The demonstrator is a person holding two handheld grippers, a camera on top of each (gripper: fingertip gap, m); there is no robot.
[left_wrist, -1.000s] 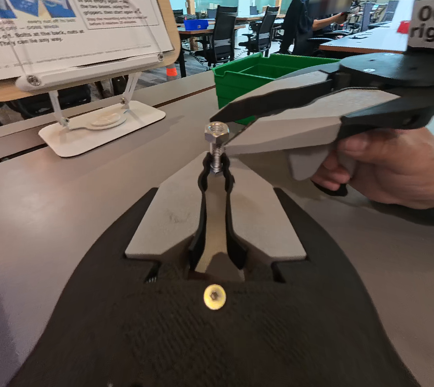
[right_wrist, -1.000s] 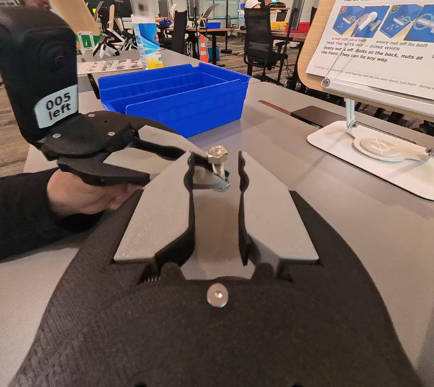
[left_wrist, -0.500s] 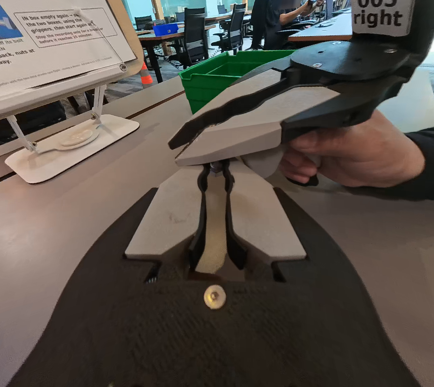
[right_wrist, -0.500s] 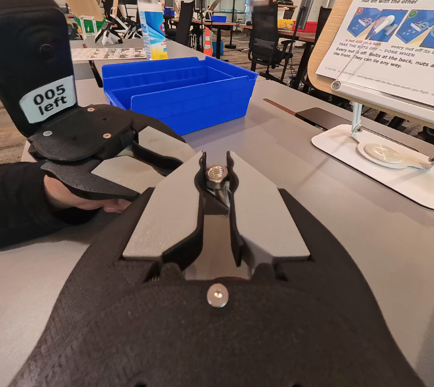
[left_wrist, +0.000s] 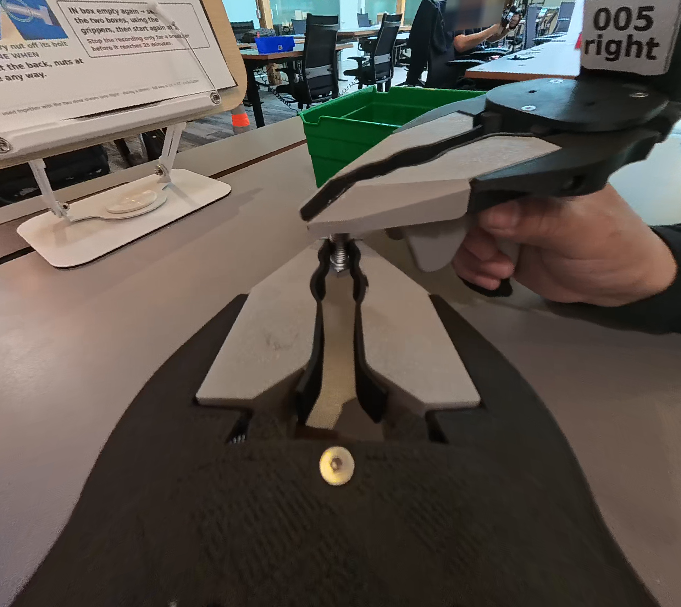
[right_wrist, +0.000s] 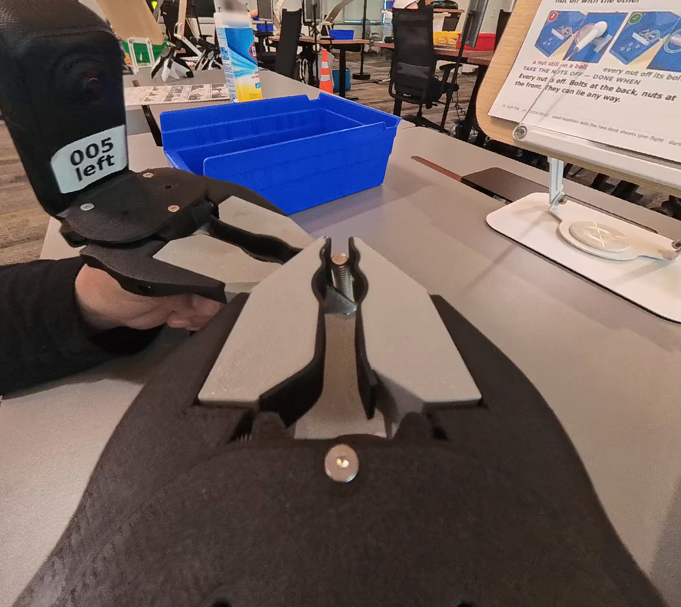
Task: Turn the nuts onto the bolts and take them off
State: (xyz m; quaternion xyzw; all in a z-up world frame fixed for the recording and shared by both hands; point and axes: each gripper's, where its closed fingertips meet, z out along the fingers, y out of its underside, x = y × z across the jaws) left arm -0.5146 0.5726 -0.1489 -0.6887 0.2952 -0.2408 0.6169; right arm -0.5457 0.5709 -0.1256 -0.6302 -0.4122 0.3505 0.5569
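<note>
Two hand-held grippers met above the grey tabletop (left_wrist: 110, 313). My left hand-held gripper (left_wrist: 338, 268) was pinched on the bolt (right_wrist: 341, 278) low down, holding it upright. My right hand-held gripper (right_wrist: 339, 257), set over the left one, was pressed together about the threaded shank, with the bolt's bare end showing between its tips. I could not identify the nut with certainty. Judgement: the lower grip should be firm and motionless, and the upper should turn squarely about the bolt's axis, without side load, lest the threads bind.
</note>
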